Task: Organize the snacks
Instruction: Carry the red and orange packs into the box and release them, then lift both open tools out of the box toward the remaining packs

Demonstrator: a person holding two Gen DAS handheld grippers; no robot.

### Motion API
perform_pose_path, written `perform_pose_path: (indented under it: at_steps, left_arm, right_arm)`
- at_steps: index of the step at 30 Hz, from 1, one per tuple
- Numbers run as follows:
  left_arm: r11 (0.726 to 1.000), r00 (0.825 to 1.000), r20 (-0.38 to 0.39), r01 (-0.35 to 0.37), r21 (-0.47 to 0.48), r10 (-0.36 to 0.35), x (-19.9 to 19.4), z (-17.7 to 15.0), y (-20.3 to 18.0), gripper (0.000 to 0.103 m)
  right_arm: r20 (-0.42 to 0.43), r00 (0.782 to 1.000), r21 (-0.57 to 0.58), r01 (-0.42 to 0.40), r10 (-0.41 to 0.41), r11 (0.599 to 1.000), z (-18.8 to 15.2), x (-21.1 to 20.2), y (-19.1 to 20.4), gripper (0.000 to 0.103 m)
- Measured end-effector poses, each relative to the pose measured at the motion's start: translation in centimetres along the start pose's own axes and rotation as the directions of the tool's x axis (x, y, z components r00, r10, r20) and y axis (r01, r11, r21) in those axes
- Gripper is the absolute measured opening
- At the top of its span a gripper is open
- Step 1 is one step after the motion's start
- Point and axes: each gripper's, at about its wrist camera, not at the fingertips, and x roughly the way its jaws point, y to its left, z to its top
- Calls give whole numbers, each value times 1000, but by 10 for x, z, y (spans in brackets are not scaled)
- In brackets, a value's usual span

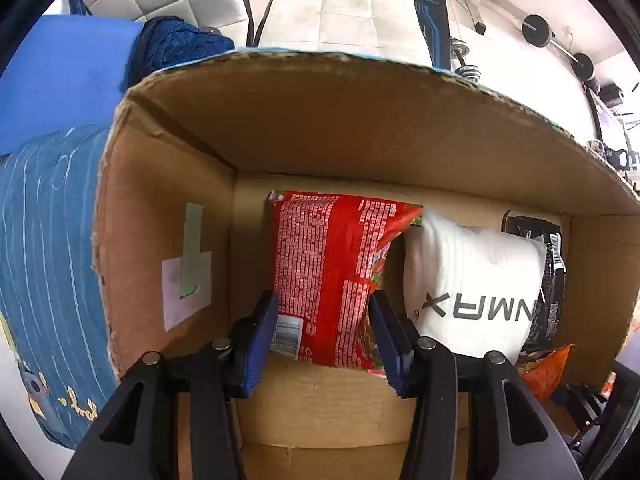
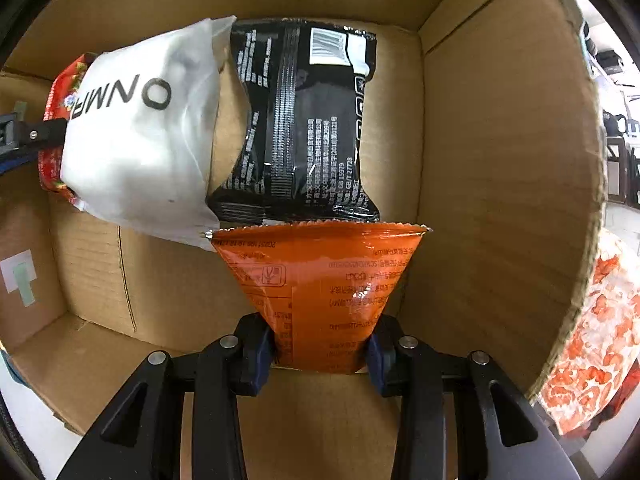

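A cardboard box [image 1: 320, 128] holds the snacks. My left gripper [image 1: 323, 312] is shut on a red snack packet [image 1: 320, 264] near the box's left side. Beside it lie a white packet [image 1: 472, 280] and a black packet [image 1: 548, 264]. In the right wrist view my right gripper [image 2: 320, 340] is shut on an orange packet [image 2: 320, 280], held inside the box [image 2: 500, 160] just in front of the black packet [image 2: 304, 120]. The white packet [image 2: 136, 140] leans over the red packet [image 2: 60, 92], and part of the left gripper shows at the far left.
A blue patterned cloth [image 1: 44, 260] and a dark blue knitted item [image 1: 176, 48] lie left of the box. White padded chairs [image 1: 332, 4] and gym weights [image 1: 560, 40] stand behind. An orange-and-white patterned fabric [image 2: 596, 340] lies right of the box.
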Motion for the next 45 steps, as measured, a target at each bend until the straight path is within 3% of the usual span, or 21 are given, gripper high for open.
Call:
perform_pose_path:
  at_steps: [8,14,22,31,33,35,37,39,41,44,45]
  left_arm:
    - [998,999,1,50,-36,-50,-22,-8,11,45]
    - [999,999,37,36,-17,-36,-45,-31,15,45]
    - [1000,994,108,23,-13,-22,-78,-61,23,45]
    - [1000,972,236,1,12,-4,-121,-113,25,45]
    - [1000,966,258,1,15,-5,-131,-126,24,51]
    - [1000,959,284,-1,17,-4,-140,-137,22,66]
    - [1000,950,313,-9,15,4,-150,-147,21,70]
    - [1000,938,346,2,13,-6,-160,-158,20,78]
    - [1000,930,368,6,15,-11,-168,-168,16,91]
    - [1000,917,400,-7,24,-3,-179,-181,12,99]
    - [1000,911,411,-13,28,0,-183,-186,10,99]
  right_arm:
    - [27,1000,-12,4,-4,1000,2,-14,-3,42]
    - [82,997,-23,12,-10,1000,-5,-37,-2,53]
    - [146,989,-28,-6,10,1000,-28,-68,4,54]
    - [247,967,-45,-53,63,998,-78,-98,5,54]
    - [271,960,-46,-66,76,997,-91,-107,4,54]
    - [301,950,-48,-71,82,996,-104,-118,5,56]
    - [335,938,-46,-77,88,996,-117,-132,7,76]
    - [369,924,-46,-94,104,995,-129,-144,8,85]
    - [391,914,-43,-98,107,994,-140,-153,8,85]
    - [418,901,-38,-107,113,993,-156,-163,5,86]
    - [427,897,-35,-108,112,994,-161,-166,4,91]
